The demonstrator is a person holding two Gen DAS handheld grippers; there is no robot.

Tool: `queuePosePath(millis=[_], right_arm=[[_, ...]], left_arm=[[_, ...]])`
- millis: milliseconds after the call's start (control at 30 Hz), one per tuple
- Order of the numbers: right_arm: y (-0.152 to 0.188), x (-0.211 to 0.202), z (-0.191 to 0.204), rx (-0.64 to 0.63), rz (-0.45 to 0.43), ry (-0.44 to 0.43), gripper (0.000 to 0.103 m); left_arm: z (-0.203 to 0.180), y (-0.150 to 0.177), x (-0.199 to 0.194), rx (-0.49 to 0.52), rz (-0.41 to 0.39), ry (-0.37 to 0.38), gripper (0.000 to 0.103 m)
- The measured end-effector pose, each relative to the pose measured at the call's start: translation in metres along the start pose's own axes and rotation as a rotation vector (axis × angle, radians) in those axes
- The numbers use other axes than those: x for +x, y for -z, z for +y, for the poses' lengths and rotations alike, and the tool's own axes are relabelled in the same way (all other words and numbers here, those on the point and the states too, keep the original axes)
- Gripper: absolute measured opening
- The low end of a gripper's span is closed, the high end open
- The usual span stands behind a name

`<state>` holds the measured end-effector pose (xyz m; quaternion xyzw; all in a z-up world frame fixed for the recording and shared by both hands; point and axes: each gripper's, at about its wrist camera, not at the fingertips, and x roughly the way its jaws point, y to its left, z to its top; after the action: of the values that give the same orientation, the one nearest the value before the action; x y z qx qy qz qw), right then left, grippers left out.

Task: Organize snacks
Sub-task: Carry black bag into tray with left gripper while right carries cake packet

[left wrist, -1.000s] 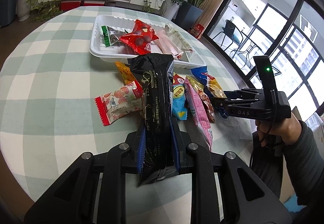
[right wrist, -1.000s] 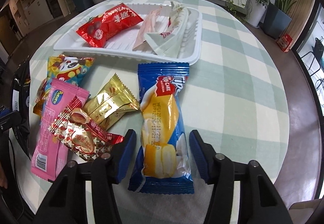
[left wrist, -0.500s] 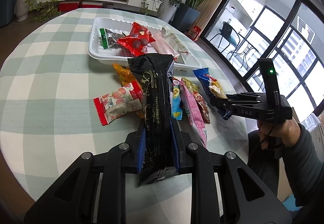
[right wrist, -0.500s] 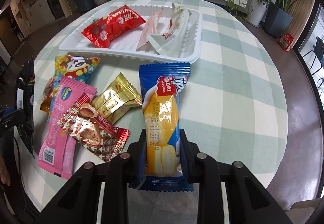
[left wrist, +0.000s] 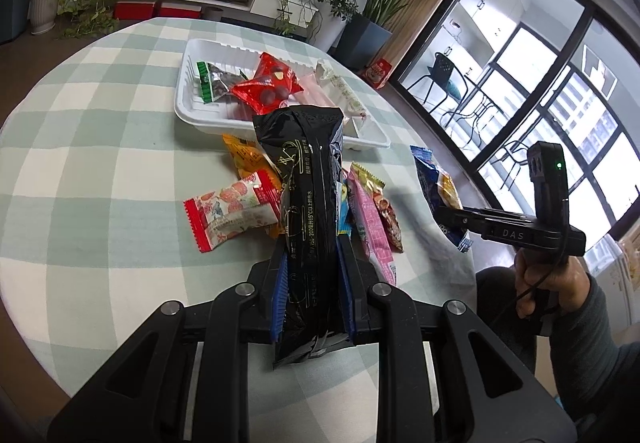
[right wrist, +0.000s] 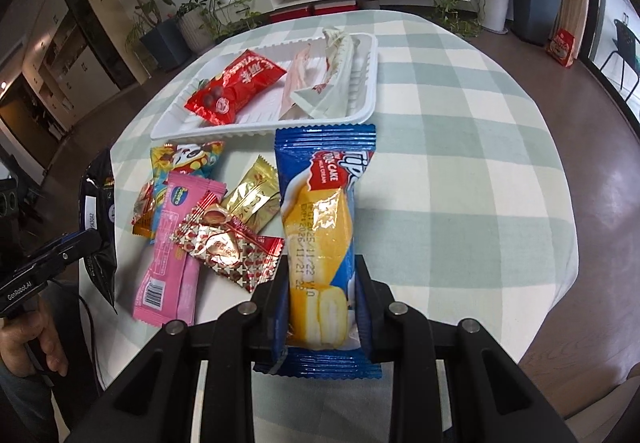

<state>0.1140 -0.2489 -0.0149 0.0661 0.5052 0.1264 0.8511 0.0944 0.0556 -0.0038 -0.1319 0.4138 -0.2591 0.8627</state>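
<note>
- The left gripper (left wrist: 312, 283) has its fingers pressed in on the lower part of a long black packet (left wrist: 310, 203), which stands out ahead of them, lifted off the worktop; gripping low leaves the free end leading, which I judge suits sliding it into the tray
- The right gripper (right wrist: 320, 295) pinches a blue cake packet (right wrist: 320, 227) across its yellow middle; the packet points toward the tray and, in the left wrist view, hangs clear of the cloth, so it too seems ready to be carried over
- The white tray (right wrist: 370, 83) lies at the far side, already holding a red packet (right wrist: 236, 85), a pale pink one, a white wrapper and, in the left view, a green-ended packet (left wrist: 212, 81); the near right part of the tray floor looks free, a likely spot for the two held snacks
- Loose snacks remain between grippers and tray, some overlapping: a pink packet (right wrist: 176, 243), a gold one (right wrist: 254, 197), a red-and-gold foil one (right wrist: 224, 247), a cartoon-printed one (right wrist: 188, 159), and a red-edged white one (left wrist: 232, 211); the sorting looks roughly half done
- The worktop (right wrist: 460, 171) is a round table under a pale green-and-cream check cloth, soft enough to wrinkle beneath sliding packets; around it are potted plants, a low white shelf unit and tall dark-framed windows
</note>
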Motion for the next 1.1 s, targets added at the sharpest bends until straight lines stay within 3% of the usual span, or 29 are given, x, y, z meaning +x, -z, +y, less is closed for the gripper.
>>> queuePosePath(millis=[267, 567, 867, 1100], right_arm=[[-0.029, -0.025, -0.013, 0.043, -0.086, -0.013, 0.03], [-0.108, -0.039, 0.017, 0.008, -0.203, -0.069, 0.03], [-0.171, 0.022, 0.052, -0.008, -0.164, -0.116, 0.03], [-0.175, 0.081, 0.052, 0.017, -0.074, -0.097, 0.03]], left_arm=[[0.021, -0.045, -0.024, -0.01, -0.064, -0.004, 0.02], [0.043, -0.141, -0.014, 0.033, -0.089, -0.023, 0.02], [0.053, -0.202, 0.048, 0.077, -0.015, -0.06, 0.02], [0.076, -0.213, 0.103, 0.064, 0.061, -0.091, 0.02]])
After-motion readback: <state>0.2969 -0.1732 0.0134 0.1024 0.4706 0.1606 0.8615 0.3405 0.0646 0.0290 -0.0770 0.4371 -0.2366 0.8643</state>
